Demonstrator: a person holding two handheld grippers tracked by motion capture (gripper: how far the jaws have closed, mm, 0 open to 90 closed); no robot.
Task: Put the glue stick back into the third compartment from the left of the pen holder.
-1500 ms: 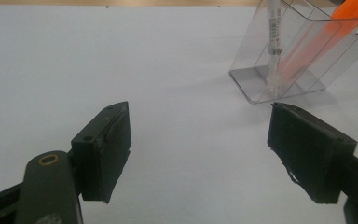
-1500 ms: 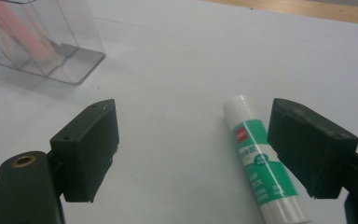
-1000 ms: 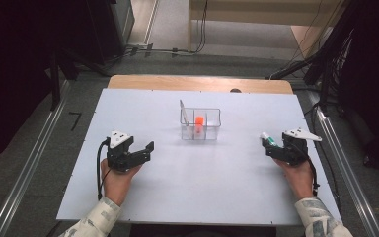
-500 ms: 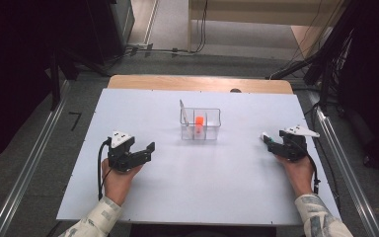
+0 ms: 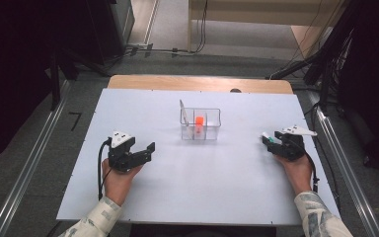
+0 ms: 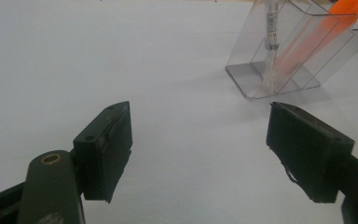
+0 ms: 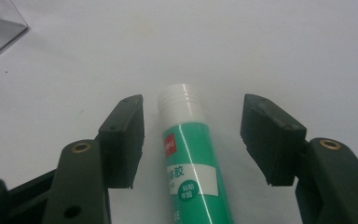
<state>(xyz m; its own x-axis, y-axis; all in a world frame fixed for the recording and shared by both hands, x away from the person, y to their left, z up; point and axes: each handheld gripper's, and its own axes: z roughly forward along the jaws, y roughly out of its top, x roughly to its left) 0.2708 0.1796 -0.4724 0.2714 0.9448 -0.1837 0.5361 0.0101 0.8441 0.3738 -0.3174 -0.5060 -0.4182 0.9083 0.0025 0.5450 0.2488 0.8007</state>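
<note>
Right claw [image 7: 192, 140] has dropped over glue stick [image 7: 193, 172], jaws just closing, not yet pinching; left claw [image 6: 200, 149] spread, idle. Next: squeeze, lift toward the 10 o'clock organizer [image 5: 200, 124].

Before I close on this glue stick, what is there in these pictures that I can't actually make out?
- Glue stick: its lower end is cut off by the bottom edge of the right gripper view; in the high view it is too small to read.
- Right gripper: fingers have been closing; there are gaps on both sides of the stick.
- Clear box: top and the orange marker are cut off by the left gripper view's top edge.
</note>
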